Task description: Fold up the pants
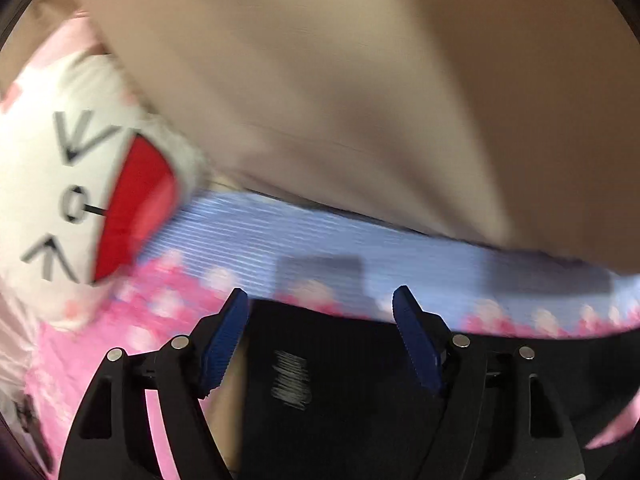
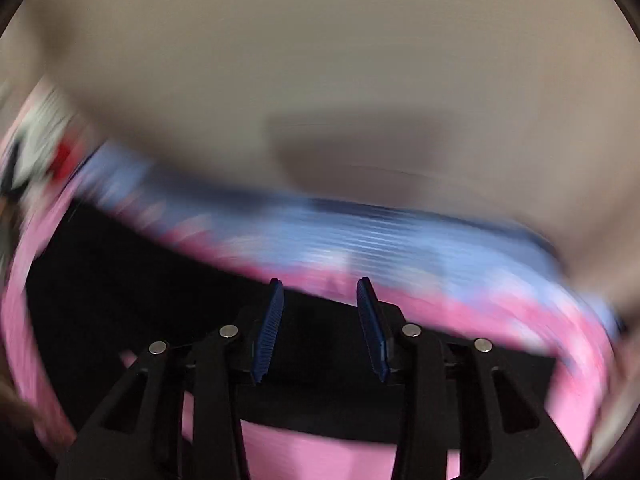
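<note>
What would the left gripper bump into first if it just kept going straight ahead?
Probably the black pants lying between its open fingers, or the pink-and-blue bedding just past them. The left gripper looks close, but blur hides depth.

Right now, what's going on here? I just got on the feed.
Both grippers hang open over black pants lying on a pink and blue patterned bedspread. The left gripper sits wide open above the dark fabric, near a white tag or print on it. The right gripper is also open, gripping nothing, near the garment's far edge. A white plush pillow with a cartoon face lies to the left. Both views are motion-blurred, so the fold's progress can't be judged.
</note>
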### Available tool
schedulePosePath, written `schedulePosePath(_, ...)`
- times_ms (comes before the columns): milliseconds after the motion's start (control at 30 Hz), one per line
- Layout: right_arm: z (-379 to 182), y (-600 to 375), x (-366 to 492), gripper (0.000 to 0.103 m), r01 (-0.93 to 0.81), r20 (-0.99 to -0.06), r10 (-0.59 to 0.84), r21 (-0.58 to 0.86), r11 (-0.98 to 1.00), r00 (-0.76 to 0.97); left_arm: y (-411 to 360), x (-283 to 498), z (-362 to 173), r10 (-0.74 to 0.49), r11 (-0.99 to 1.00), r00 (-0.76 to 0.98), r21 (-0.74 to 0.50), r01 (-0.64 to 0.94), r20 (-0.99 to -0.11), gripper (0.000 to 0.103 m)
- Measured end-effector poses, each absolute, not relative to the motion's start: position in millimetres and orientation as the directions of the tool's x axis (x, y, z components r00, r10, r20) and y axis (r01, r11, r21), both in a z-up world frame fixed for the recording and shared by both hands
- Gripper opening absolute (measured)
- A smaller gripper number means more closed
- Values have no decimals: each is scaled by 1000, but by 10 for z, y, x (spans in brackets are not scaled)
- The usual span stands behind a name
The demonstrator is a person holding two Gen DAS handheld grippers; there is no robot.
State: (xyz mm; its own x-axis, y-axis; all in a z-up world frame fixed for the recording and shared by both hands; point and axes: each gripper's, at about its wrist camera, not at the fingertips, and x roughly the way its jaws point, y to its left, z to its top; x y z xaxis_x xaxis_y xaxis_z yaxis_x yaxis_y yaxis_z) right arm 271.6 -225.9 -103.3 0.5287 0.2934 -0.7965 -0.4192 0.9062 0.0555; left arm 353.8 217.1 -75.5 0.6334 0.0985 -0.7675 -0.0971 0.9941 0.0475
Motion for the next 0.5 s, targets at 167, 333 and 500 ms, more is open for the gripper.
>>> schedulePosePath(167, -1594, -1064, 3278, 37, -644, -881, 317, 19, 765, 351, 1754, 3110, -980, 20, 1000, 569, 6, -26, -822, 72)
schedulePosePath(333, -1741, -909, 3325, 5, -693, -898, 301, -5, 721, 319, 2018, 2876, -1128, 108, 993, 535, 116, -18, -838, 72)
schedulePosePath(500, -1559, -1059, 3435, 9, -598, -816, 274, -106, 794, 509, 2533, 3056, -1133, 187, 982, 533, 142, -125, -825, 72)
